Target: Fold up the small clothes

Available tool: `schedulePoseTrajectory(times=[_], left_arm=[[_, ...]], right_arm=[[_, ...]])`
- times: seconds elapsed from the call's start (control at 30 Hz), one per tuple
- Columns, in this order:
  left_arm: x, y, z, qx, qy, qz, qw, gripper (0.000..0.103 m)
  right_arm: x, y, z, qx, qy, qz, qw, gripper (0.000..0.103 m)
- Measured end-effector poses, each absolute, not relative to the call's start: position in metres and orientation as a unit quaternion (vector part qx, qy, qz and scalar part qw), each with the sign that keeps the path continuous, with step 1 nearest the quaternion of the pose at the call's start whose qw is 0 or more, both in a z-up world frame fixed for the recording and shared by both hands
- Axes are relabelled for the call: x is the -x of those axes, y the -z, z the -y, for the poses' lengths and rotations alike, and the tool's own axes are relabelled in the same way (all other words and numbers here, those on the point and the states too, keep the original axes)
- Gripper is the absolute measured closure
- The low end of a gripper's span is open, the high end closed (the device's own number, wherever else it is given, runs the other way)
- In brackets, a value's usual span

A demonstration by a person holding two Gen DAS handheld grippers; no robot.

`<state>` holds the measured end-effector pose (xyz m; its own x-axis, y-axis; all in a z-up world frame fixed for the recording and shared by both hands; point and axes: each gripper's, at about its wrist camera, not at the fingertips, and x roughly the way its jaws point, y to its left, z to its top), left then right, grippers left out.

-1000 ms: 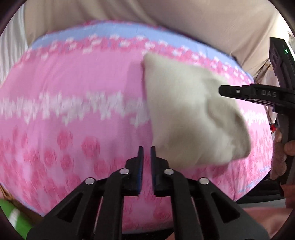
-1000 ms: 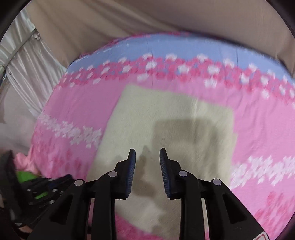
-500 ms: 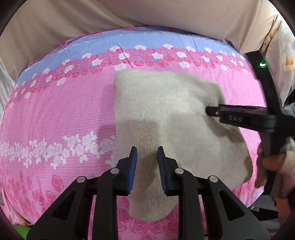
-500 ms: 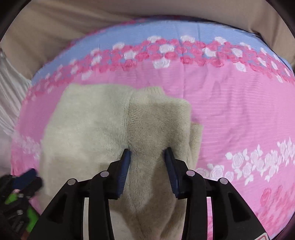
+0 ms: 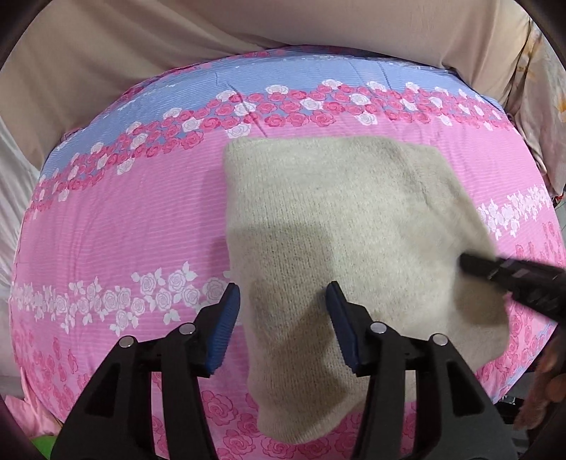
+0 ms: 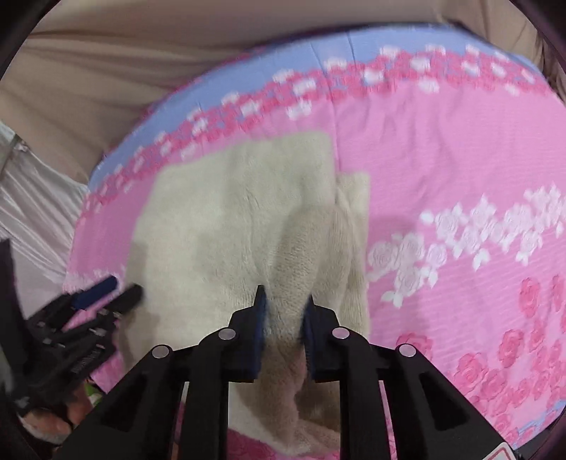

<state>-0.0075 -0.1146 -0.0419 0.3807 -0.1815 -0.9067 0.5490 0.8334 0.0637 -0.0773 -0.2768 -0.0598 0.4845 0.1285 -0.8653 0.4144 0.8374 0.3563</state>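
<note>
A cream knitted garment [image 5: 336,226] lies folded on a pink floral bed cover [image 5: 116,219]. My left gripper [image 5: 283,300] is open, its blue pads just above the garment's near left edge, holding nothing. My right gripper [image 6: 283,304] is shut on a raised fold of the garment [image 6: 304,247] at its right side. The right gripper also shows in the left wrist view [image 5: 509,276] at the garment's right edge. The left gripper shows in the right wrist view [image 6: 106,293] at the garment's left edge.
The bed cover has a blue band [image 5: 318,74] at the far side, with beige fabric [image 5: 247,28] behind it. White cloth [image 6: 32,212] hangs at the left. The cover's near edge [image 5: 509,385] drops off close to the grippers.
My left gripper has opened wide over the garment's left edge. My right gripper has closed on a fold of the garment and lifted it.
</note>
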Motion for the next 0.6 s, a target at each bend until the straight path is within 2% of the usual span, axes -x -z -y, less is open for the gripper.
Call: schedulePoseTrajectory(times=[0.1, 0.17, 0.23, 0.3, 0.37, 0.47, 0.6], left_arm=[[0.007, 0.044, 0.118, -0.18, 0.227, -0.511, 0.809, 0.053], [0.007, 0.047, 0.12, -0.179, 0.228, -0.514, 0.807, 0.052], [0.006, 0.049, 0.12, -0.178, 0.226, -0.519, 0.805, 0.051], [0.004, 0.046, 0.116, -0.167, 0.22, -0.519, 0.809, 0.04], [-0.003, 0.043, 0.105, -0.125, 0.216, -0.527, 0.813, 0.029], [-0.022, 0.05, 0.087, -0.046, 0.202, -0.561, 0.801, 0.017], [-0.044, 0.082, 0.076, 0.03, 0.195, -0.613, 0.765, 0.011]], right_arm=[[0.072, 0.069, 0.277, -0.24, 0.096, -0.518, 0.815, 0.087], [0.072, 0.1, 0.276, -0.24, 0.094, -0.55, 0.795, 0.082], [0.078, 0.095, 0.278, -0.257, 0.093, -0.534, 0.8, 0.078], [0.083, 0.077, 0.279, -0.263, 0.098, -0.523, 0.805, 0.063], [0.087, 0.067, 0.282, -0.256, 0.106, -0.512, 0.813, 0.038], [0.082, 0.08, 0.293, -0.263, 0.115, -0.522, 0.803, 0.033], [0.075, 0.123, 0.307, -0.339, 0.088, -0.541, 0.765, 0.03]])
